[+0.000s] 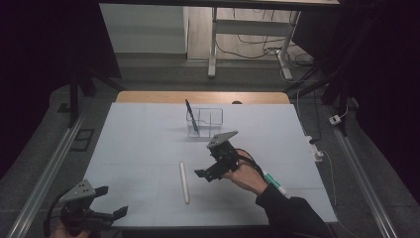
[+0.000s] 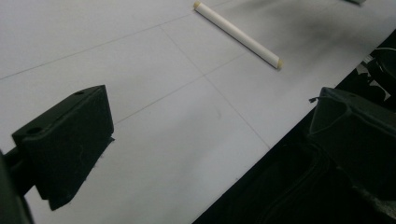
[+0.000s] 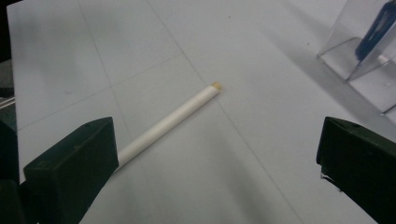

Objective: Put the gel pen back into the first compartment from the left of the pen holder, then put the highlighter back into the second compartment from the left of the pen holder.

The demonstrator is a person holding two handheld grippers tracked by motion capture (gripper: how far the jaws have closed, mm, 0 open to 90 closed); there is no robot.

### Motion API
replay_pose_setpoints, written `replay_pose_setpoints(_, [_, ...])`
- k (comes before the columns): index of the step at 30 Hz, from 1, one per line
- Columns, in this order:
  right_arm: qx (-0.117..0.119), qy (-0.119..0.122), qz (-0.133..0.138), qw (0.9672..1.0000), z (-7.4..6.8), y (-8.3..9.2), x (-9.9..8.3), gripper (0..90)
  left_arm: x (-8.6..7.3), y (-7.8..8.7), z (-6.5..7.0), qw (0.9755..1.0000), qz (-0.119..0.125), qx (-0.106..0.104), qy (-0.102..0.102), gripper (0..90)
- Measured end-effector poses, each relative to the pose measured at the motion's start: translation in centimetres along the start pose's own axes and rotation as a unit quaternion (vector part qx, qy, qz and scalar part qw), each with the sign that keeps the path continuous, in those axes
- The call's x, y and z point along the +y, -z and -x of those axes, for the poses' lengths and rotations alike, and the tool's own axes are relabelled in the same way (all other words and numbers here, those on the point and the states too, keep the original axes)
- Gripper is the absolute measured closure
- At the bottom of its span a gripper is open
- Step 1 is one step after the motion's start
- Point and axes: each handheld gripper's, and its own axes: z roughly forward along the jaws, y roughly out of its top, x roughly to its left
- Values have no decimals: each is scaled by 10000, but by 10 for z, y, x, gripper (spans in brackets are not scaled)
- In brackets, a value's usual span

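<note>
Behind left finger (image 3: 70, 172) — stick's (image 3: 170, 119) end.

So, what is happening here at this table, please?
A person holds tongs in each hand. The right tongs hover open beside a white stick that lies flat on the white table, holding nothing. The left tongs wait open at the near left corner. Farther back stands a clear organizer with a blue pen leaning in it.

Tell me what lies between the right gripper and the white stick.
Nothing: in the high view, bare white table separates the open right gripper from the white stick; the right gripper view shows the same bare stretch.
</note>
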Motion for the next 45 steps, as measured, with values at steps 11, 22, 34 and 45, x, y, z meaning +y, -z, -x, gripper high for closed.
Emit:
replay_pose_setpoints(11, [178, 196, -293, 9992, -23, -18, 1, 0, 0, 0, 0, 10000, -2, -10, 8, 0])
replay_pose_setpoints(22, [349, 347, -460, 9977, -35, -36, 3, 218, 0, 0, -1, 10000, -2, -17, 16, 0])
replay_pose_setpoints(34, [871, 832, -805, 9894, -55, -45, 0, 808, 0, 0, -1, 10000, -5, -16, 11, 0])
replay_pose_setpoints(45, [1045, 1202, -1083, 9813, -74, -63, -8, 893, 0, 0, -1, 10000, -3, -24, 16, 0])
